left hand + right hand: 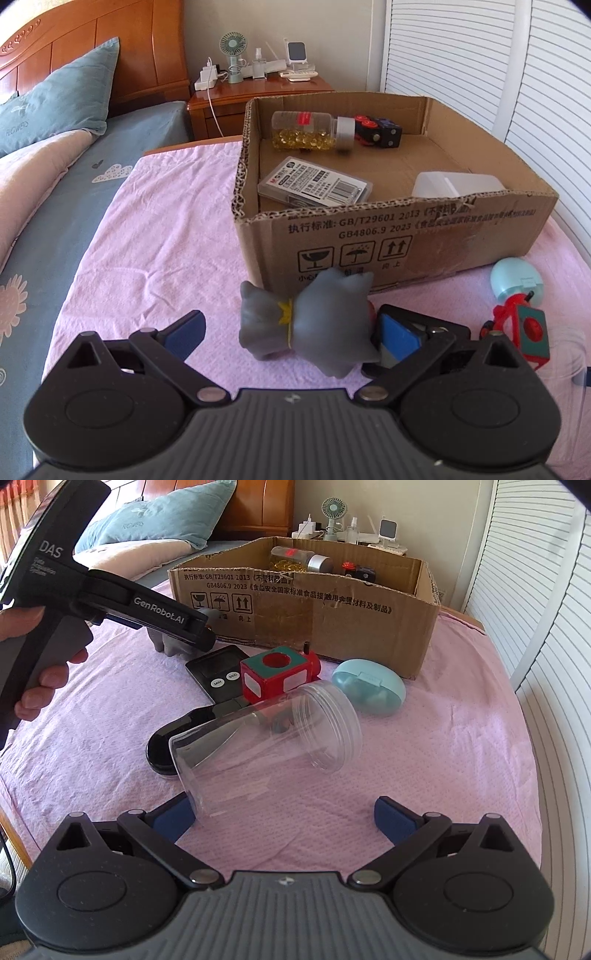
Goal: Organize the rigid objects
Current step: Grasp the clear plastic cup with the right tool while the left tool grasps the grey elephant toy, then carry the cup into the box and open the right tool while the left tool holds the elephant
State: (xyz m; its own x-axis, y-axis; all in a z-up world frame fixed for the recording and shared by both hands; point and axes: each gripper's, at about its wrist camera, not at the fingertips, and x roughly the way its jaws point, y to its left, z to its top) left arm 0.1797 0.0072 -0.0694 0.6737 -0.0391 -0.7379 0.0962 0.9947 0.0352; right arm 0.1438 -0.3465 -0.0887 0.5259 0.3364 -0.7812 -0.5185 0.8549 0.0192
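Note:
A grey cat-like figurine (310,317) lies on the pink cloth between the open fingers of my left gripper (291,332); the right pad looks close to it, the left pad is apart. Behind it stands a cardboard box (406,236) holding a bottle of yellow beads (306,129), a dark toy block (380,131), a flat plastic case (314,184) and a white container (454,184). My right gripper (284,812) is open, just in front of a clear jar (266,746) lying on its side. The left gripper's body (110,598) shows in the right wrist view.
On the cloth near the box lie a red and teal toy train (277,675), a teal oval case (369,685), a black timer (218,668) and a black oval object (166,746). A bed with pillows (55,99) lies left, a nightstand (258,88) behind, louvered doors (517,74) right.

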